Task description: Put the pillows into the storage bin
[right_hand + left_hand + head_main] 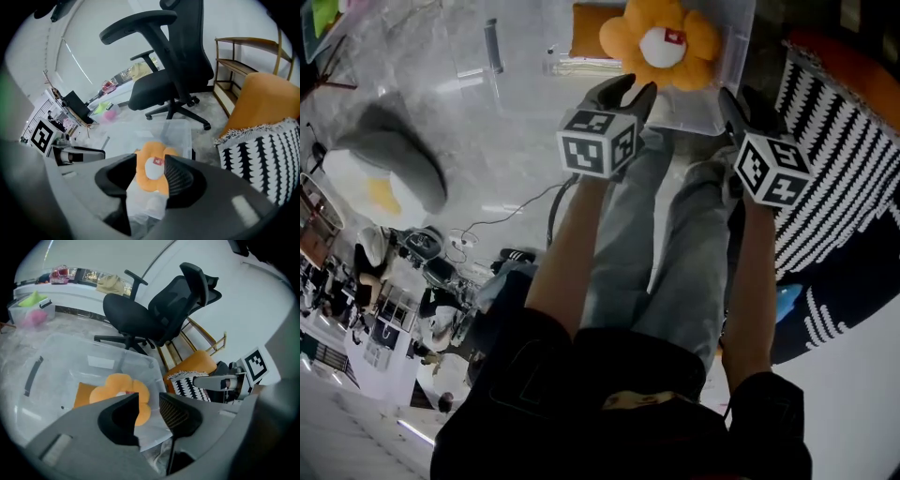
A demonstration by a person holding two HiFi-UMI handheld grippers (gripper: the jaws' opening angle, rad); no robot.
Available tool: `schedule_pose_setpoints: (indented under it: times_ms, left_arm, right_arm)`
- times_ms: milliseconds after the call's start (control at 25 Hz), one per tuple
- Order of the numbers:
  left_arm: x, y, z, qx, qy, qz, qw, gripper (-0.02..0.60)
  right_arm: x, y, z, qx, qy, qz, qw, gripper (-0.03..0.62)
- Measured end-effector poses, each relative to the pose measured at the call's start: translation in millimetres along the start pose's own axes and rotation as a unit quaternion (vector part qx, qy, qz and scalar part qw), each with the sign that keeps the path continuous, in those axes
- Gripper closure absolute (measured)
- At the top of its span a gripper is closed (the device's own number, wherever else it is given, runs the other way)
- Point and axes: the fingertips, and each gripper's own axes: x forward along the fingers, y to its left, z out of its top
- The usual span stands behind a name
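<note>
The clear storage bin point(733, 47) stands open on the pale floor point(506, 150), just ahead of the person's feet. Inside it an orange flower-shaped pillow point(661, 42) with a white centre and a small red tag lies on top. It partly covers a flat orange pillow point(586, 33) that sits toward the bin's left side.

Both tools hover over the bin's near edge, tilted downward. The left tool point(630, 89) is spread, with nothing between its jaws; through the gap its own view shows only the bin's corner and the flower pillow beyond. The right tool point(748, 108), just to the right of it, is spread as well and empty. The flower pillow shows through its gap, lower down in the bin and clear of the pads.

A clear lid with a grey handle point(492, 47) lies flat on the floor beside the bin's left side. Farther left of the bin, well apart from it, a grey, white and yellow plush pillow point(384, 173) rests on the floor. To the right of the bin, a black-and-white patterned pillow point(834, 159) with a fringed edge leans on an orange seat point(262, 98). Beyond the bin stands a black office chair point(173, 61), with a wooden shelf rack point(243, 61) to its right.
</note>
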Motion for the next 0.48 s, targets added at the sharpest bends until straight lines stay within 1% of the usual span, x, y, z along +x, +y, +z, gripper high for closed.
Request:
schedule_pose_setpoints:
  times_ms: [120, 240, 360, 400, 480]
  left_arm:
    - [22.0, 2.5, -2.8, 0.006, 0.012, -0.026, 0.9996, 0.511]
    - [34.0, -5.1, 1.2, 0.029, 0.025, -0.047, 0.9982, 0.568]
    - [37.4, -19.3, 5.3, 0.061, 0.042, -0.077, 0.9943, 0.571]
    - [38.1, -25.4, 5.9, 0.066, 0.05, -0.093, 0.9922, 0.571]
    - [40.4, -44.2, 4.6, 0.068, 0.067, -0.135, 0.9862, 0.572]
  right_arm:
    - [14.5, -7.2, -14.4, 0.019, 0.01, -0.008, 1.0, 0.423]
    - [9.3, -14.3, -22.2, 0.043, 0.004, -0.025, 0.999, 0.466]
    - [-6.1, -17.1, -28.0, 0.063, -0.013, -0.05, 0.997, 0.57]
    - [-9.9, -15.8, -29.6, 0.07, -0.018, -0.052, 0.996, 0.591]
    - [-17.2, -13.5, -34.3, 0.082, -0.026, -0.045, 0.995, 0.591]
